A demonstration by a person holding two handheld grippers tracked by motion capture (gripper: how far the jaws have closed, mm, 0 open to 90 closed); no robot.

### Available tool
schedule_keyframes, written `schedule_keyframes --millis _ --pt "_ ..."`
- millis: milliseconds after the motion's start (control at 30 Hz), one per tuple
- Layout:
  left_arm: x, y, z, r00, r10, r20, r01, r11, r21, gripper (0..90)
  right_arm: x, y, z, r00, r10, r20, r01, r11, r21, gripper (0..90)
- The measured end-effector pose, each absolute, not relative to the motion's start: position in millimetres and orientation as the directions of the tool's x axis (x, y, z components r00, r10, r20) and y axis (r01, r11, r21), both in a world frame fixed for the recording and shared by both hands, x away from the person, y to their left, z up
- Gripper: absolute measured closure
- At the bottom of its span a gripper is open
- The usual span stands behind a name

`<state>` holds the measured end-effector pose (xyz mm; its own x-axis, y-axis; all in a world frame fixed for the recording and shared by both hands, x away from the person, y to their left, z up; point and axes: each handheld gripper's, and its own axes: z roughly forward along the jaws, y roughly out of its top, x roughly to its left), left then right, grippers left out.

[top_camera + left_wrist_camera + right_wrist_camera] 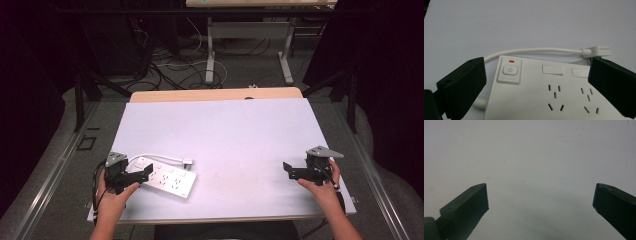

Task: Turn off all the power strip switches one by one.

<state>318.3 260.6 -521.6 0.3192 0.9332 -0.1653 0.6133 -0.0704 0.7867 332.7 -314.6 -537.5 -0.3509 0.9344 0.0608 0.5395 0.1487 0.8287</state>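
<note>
On the white table (225, 130) a white power strip (167, 176) lies at the near left, its cord (160, 157) curled behind it, the left gripper (140, 175) spread wide above its switch end (509, 70), while the right gripper (289, 170) hangs wide open over bare tabletop, well apart

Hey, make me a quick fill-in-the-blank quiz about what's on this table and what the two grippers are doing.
1. The white power strip lies near the ____ gripper.
2. The small light above the strip's power button is coloured ____.
3. The jaws of the right gripper stand ____ over bare table.
4. The strip's white cable ends in a ____.

Missing words: left; red; open; plug
</note>
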Motion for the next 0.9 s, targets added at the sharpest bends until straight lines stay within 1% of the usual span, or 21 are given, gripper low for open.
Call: schedule_keyframes --millis 133,367,400,567,700,733,800,833,900 --pt "318.9 260.8 -517.8 0.322 0.933 -0.163 0.616 -0.076 0.784 5.7 330.5 -310.3 -535.6 -0.349 0.936 0.034 0.516 0.162 0.841 0.0" --pt "322.1 262.3 -511.1 0.313 0.933 -0.176 0.633 -0.067 0.771 10.6 328.0 -306.2 -534.2 -0.355 0.934 0.030 0.520 0.170 0.837 0.0" --pt "322.9 262.1 -510.4 0.311 0.935 -0.172 0.629 -0.067 0.774 13.9 328.8 -305.7 -535.3 -0.357 0.934 0.032 0.522 0.171 0.836 0.0" --pt "326.1 262.0 -504.5 0.305 0.937 -0.170 0.637 -0.068 0.768 17.0 328.6 -303.5 -536.1 -0.354 0.933 0.054 0.541 0.157 0.826 0.0" --pt "330.1 263.4 -502.2 0.294 0.940 -0.175 0.650 -0.063 0.757 20.3 329.5 -302.6 -537.5 -0.371 0.926 0.071 0.546 0.155 0.823 0.0" --pt "332.8 265.1 -501.5 0.293 0.940 -0.177 0.660 -0.065 0.748 20.8 329.0 -301.1 -537.4 -0.367 0.926 0.088 0.555 0.142 0.820 0.0" --pt "333.8 265.5 -501.2 0.290 0.941 -0.177 0.663 -0.064 0.746 23.8 329.4 -301.3 -537.8 -0.373 0.924 0.081 0.551 0.150 0.821 0.0" --pt "335.0 266.4 -501.1 0.290 0.941 -0.173 0.663 -0.067 0.746 23.8 329.4 -300.0 -538.4 -0.364 0.928 0.079 0.548 0.145 0.824 0.0" --pt "337.9 267.4 -501.7 0.282 0.943 -0.176 0.665 -0.060 0.745 25.0 329.5 -300.8 -538.5 -0.374 0.925 0.065 0.544 0.163 0.823 0.0"
